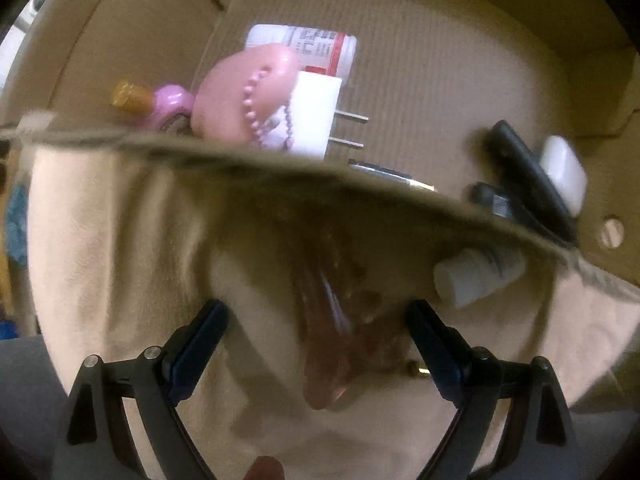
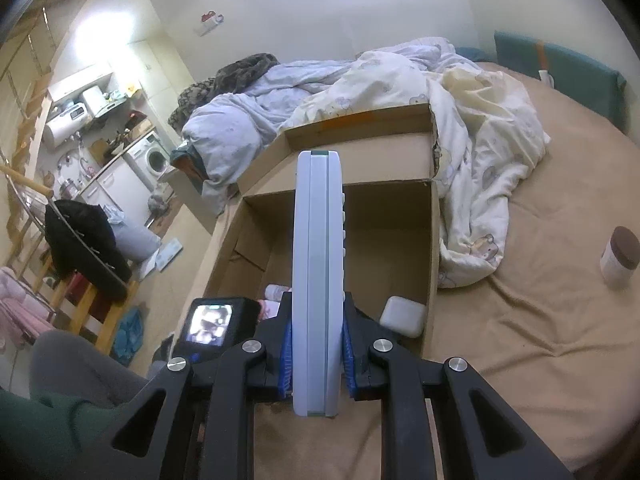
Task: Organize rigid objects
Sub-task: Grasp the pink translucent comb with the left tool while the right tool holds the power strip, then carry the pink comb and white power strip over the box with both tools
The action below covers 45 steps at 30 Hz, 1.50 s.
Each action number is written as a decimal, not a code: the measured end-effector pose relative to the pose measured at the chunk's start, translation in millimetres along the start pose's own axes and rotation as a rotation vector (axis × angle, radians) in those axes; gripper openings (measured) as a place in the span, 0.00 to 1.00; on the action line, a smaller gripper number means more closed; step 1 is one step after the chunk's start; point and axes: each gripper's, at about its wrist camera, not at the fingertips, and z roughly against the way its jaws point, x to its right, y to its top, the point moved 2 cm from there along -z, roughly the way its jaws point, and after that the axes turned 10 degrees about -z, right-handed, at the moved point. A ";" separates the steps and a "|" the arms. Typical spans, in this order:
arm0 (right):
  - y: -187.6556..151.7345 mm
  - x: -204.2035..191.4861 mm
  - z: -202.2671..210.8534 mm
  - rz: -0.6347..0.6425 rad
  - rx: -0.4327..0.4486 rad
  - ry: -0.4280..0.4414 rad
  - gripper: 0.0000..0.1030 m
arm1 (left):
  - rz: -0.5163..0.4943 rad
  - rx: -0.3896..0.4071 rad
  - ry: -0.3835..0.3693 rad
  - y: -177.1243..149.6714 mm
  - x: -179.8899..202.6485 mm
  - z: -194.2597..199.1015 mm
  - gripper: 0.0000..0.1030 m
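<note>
Inspection finds the right gripper (image 2: 318, 354) clamped narrow on a white remote control (image 2: 318, 280), held edge-on, its long axis running straight out from the jaws toward the open cardboard box (image 2: 434, 240) on the bed (image 2: 540, 320). The remote's far end hangs over the box interior, so the box lies directly ahead and below; a forward, downward release appears to be all that remains. The left gripper (image 1: 316, 344) points down outside the near box wall (image 1: 240, 160), jaws wide and gripping nothing, straddling a blurred reddish-brown elongated item (image 1: 324, 352) on the beige sheet, its long axis running between the jaws; its identity cannot be told. Already inside the box: a pink rounded object (image 1: 236, 96), white plug adapter (image 1: 316, 112), white bottle (image 1: 308, 42) and white case (image 2: 402, 315).
</note>
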 end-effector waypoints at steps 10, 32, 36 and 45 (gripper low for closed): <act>4.0 2.2 0.3 -0.022 -0.001 0.008 0.21 | 0.023 0.014 0.007 -1.8 3.3 0.1 0.75; 2.8 4.3 -0.3 -0.026 -0.010 -0.014 0.21 | -0.156 0.146 0.059 -36.1 -0.8 69.2 0.39; -1.0 -0.9 -2.4 -0.005 -0.017 -0.027 0.21 | -0.144 0.183 0.042 -50.8 -16.5 85.9 0.39; -2.5 -2.7 -3.6 0.005 -0.019 -0.041 0.21 | -0.199 0.369 0.068 -61.3 -35.8 161.2 0.39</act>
